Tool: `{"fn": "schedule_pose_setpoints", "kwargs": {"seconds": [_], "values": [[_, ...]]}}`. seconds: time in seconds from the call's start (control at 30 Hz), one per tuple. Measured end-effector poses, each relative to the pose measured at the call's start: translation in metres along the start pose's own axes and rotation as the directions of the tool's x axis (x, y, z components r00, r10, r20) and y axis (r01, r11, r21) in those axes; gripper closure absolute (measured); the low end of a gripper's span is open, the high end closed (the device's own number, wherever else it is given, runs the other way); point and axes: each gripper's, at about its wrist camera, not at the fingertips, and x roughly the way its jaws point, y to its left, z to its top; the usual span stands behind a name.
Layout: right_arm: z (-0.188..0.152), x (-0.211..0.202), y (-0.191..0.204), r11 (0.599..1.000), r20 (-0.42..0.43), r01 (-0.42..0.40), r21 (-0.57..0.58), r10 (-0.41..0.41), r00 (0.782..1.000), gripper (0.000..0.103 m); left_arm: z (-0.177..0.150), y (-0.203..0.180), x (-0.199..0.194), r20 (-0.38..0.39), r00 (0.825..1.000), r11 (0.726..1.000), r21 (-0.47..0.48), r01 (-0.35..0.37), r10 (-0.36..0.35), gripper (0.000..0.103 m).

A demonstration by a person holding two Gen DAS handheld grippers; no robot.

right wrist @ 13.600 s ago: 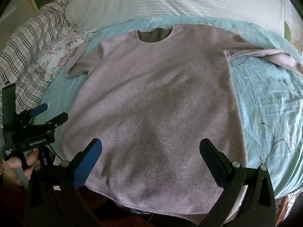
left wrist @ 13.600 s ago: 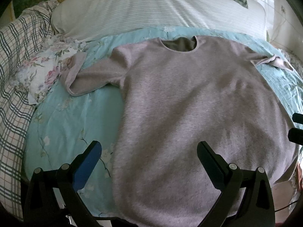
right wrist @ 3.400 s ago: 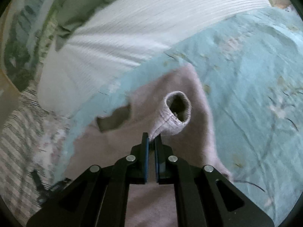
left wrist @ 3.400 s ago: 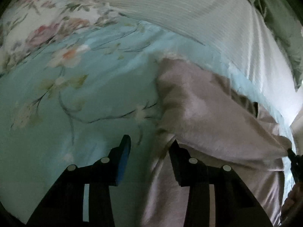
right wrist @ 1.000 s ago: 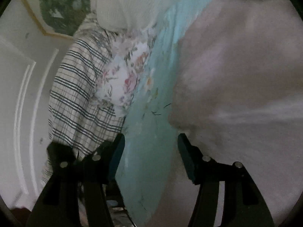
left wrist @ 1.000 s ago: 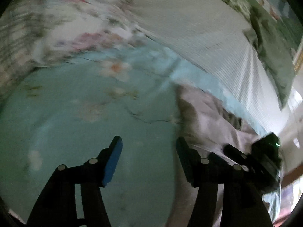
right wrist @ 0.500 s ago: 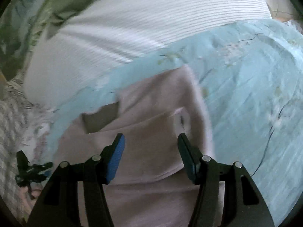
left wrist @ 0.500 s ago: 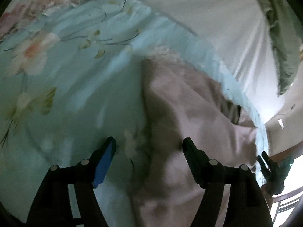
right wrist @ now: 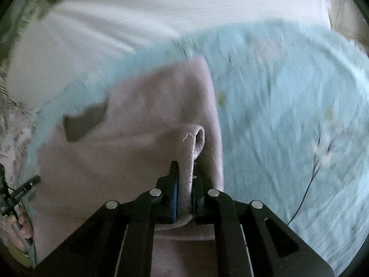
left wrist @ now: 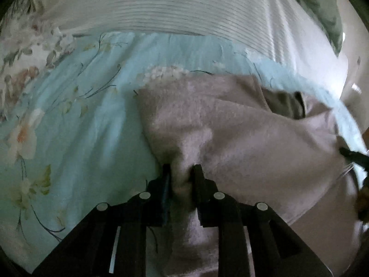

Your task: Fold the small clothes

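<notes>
Floral bed [left wrist: 76, 138] w/ pink top [left wrist: 242, 138], pillow [left wrist: 184, 7]

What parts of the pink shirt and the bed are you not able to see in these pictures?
- Left wrist view: the pink shirt's bottom half is cut off by the lower edge and hidden behind the left hand-held gripper.
- Right wrist view: the sleeve cuff end disappears between the right hand-held gripper jaws.
- Right wrist view: the flowers on the blue bedsheet are too blurred to make out.

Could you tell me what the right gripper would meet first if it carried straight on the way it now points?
The right gripper is shut on the sleeve cuff; straight ahead probably lies the pink shirt.
</notes>
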Motion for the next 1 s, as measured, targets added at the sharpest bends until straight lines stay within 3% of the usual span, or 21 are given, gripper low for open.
{"fn": "schedule_pose_setpoints", "kwargs": {"seconds": [0.07, 0.1, 0.17, 0.2, 0.27, 0.33, 0.4, 0.47, 0.5, 0.63, 0.73, 0.93, 1.0], "values": [[0.002, -0.019, 0.007, 0.998, 0.065, 0.061, 0.008, -0.061, 0.996, 0.086, 0.000, -0.003, -0.003, 0.021, 0.999, 0.999, 0.032, -0.029, 0.028, 0.084], [0.001, -0.034, 0.015, 0.999, 0.129, 0.053, 0.006, -0.054, 0.990, 0.086, 0.002, -0.007, -0.002, 0.031, 0.998, 0.997, 0.057, -0.058, 0.056, 0.084], [0.005, -0.044, 0.026, 0.999, 0.173, -0.003, -0.035, 0.009, 0.985, 0.086, 0.003, -0.012, 0.000, 0.042, 0.993, 0.988, 0.106, -0.114, 0.110, 0.083], [0.006, -0.043, 0.035, 0.996, 0.150, -0.044, -0.079, 0.056, 0.987, 0.084, 0.003, -0.015, 0.002, 0.044, 0.990, 0.982, 0.126, -0.139, 0.134, 0.083], [0.004, -0.019, 0.046, 0.988, 0.013, -0.085, -0.126, 0.088, 0.996, 0.077, 0.000, -0.013, 0.003, 0.036, 0.988, 0.981, 0.120, -0.152, 0.149, 0.078], [-0.003, 0.013, 0.039, 0.993, -0.106, -0.034, -0.114, 0.021, 0.994, 0.076, -0.001, -0.009, -0.001, 0.027, 0.988, 0.983, 0.097, -0.156, 0.154, 0.069], [-0.004, 0.000, 0.027, 0.996, -0.064, -0.064, -0.062, 0.060, 0.996, 0.078, -0.007, 0.001, -0.011, 0.008, 0.988, 0.987, 0.058, -0.152, 0.152, 0.058], [-0.008, -0.021, 0.018, 0.997, -0.034, -0.071, -0.028, 0.070, 0.997, 0.076, -0.017, 0.012, -0.028, -0.014, 0.995, 0.995, 0.005, -0.101, 0.101, 0.054], [-0.011, -0.041, 0.011, 0.992, 0.001, -0.124, -0.010, 0.124, 0.992, 0.074, -0.022, 0.017, -0.037, -0.020, 0.997, 0.997, -0.028, -0.070, 0.069, 0.053], [-0.028, -0.091, -0.012, 0.975, 0.041, -0.222, 0.011, 0.221, 0.974, 0.048, -0.052, 0.024, -0.074, -0.036, 0.999, 0.993, -0.112, 0.029, -0.033, 0.044], [-0.051, -0.119, -0.034, 0.954, 0.029, -0.294, 0.058, 0.293, 0.956, 0.047, -0.083, 0.023, -0.102, -0.051, 0.993, 0.984, -0.150, 0.095, -0.104, 0.037], [-0.108, -0.138, -0.071, 0.938, -0.043, -0.330, 0.109, 0.336, 0.941, 0.047, -0.159, 0.016, -0.143, -0.129, 0.969, 0.964, -0.193, 0.183, -0.210, 0.031], [-0.128, -0.138, -0.081, 0.934, -0.097, -0.332, 0.131, 0.346, 0.933, 0.047, -0.184, 0.013, -0.156, -0.144, 0.967, 0.965, -0.190, 0.182, -0.211, 0.030]]}}
